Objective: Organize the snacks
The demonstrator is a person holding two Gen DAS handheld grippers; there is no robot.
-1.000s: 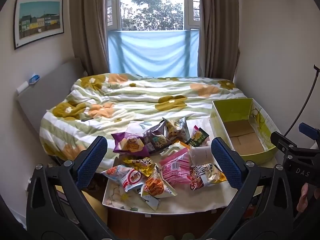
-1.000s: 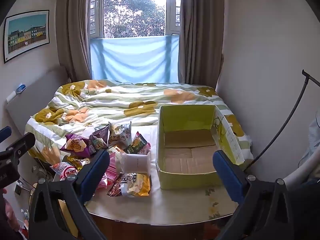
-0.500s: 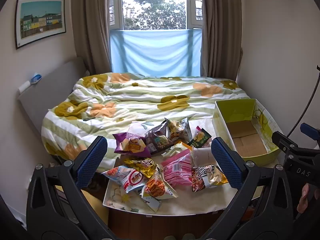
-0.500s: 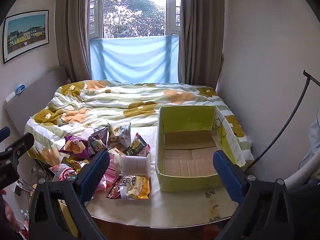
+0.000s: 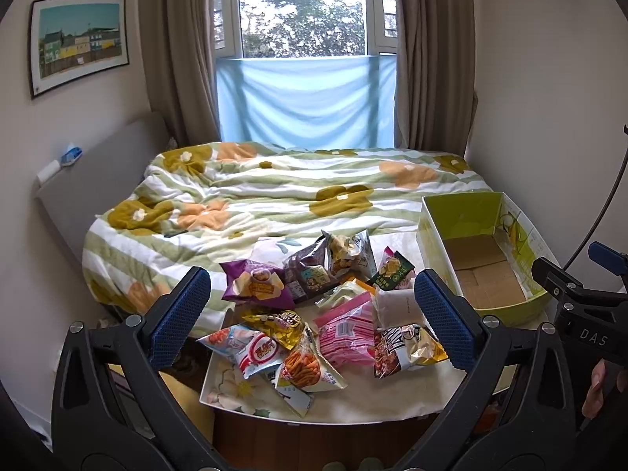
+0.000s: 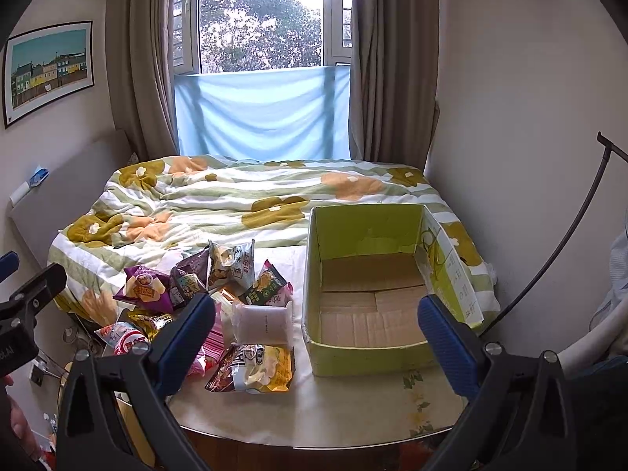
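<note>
**Cardboard box empty, snacks piled beside it**

Green cardboard box (image 6: 365, 347) sits open on the desk (image 6: 337, 408), brown floor bare, nothing in it. Snack pile (image 5: 322, 314) lies just left of it on the same desk: purple bag (image 5: 257, 284), pink striped pack (image 5: 345, 333), orange stick-snack bag (image 5: 304, 369), white-and-red bag (image 5: 257, 353), gold bag (image 5: 274, 320), yellow-black bag (image 6: 255, 369) nearest the front edge, white pouch (image 6: 263, 324) touching it from behind (bags overlap, count unclear). Left gripper (image 5: 312, 316) hovers above the pile, jaws spread wide, holding nothing. Right gripper (image 6: 314, 337) hovers over the box's near-left corner, jaws spread wide too, also holding nothing. Bed (image 6: 243, 200) with flowered quilt behind the desk; window (image 6: 263, 15) with blue cloth (image 6: 263, 114) beyond.
</note>
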